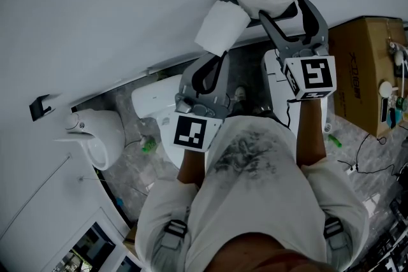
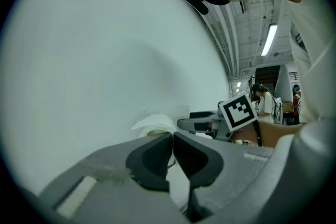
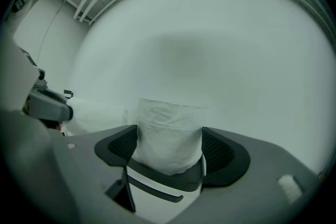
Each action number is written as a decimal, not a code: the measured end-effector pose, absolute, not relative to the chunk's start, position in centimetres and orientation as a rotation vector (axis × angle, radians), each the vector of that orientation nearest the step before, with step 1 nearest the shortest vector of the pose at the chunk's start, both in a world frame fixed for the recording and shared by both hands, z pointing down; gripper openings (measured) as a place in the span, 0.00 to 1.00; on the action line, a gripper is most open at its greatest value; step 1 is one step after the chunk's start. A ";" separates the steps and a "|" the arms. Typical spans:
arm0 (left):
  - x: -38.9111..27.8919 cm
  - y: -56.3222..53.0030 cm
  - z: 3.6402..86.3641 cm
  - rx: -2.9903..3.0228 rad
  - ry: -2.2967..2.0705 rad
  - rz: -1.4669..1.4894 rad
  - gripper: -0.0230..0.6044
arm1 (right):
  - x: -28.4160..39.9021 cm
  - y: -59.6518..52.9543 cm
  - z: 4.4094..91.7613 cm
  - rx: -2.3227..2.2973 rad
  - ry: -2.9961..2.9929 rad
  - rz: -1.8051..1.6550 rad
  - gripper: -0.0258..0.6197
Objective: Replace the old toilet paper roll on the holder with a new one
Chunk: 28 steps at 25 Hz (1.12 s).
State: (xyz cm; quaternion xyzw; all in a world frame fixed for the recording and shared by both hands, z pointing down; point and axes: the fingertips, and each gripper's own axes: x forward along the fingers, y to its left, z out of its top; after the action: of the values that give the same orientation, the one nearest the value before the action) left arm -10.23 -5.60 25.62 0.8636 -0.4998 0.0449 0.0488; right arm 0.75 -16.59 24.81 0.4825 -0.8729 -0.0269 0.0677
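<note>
White roll (image 3: 169,123): against the white wall (image 1: 115,16), between the right gripper (image 3: 169,140) jaws.
Right gripper: spread wide, pads flanking the roll's sides.
Left gripper (image 2: 172,140): pressed together, pinching the loose sheet (image 1: 220,25).
Head view only: sheet runs from the roll to the left gripper; cardboard box (image 1: 366,67) on the floor.
Right gripper view only: dark curved bar (image 3: 165,178) under the roll.
Left gripper view only: right gripper's marker cube (image 2: 239,111) side-on.

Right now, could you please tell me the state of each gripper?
Left gripper: closed, pinching the loose white paper sheet.
Right gripper: open around the white toilet paper roll.
</note>
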 end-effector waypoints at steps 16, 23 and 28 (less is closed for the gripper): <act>-10.9 -6.6 26.4 2.618 -1.519 0.153 0.06 | 0.3 -18.8 24.8 1.518 -2.578 -0.060 0.76; -11.5 -7.4 26.6 2.620 -1.496 0.140 0.06 | -1.5 -19.4 24.9 1.502 -2.545 -0.093 0.74; -11.8 -7.7 26.6 2.627 -1.476 0.134 0.06 | -1.7 -19.6 24.9 1.511 -2.517 -0.106 0.70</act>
State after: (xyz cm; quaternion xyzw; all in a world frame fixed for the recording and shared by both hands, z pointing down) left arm -11.80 -7.74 26.58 0.8692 -0.4884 0.0443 0.0628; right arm -1.74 -19.56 24.87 0.5118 -0.8523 -0.0358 0.1018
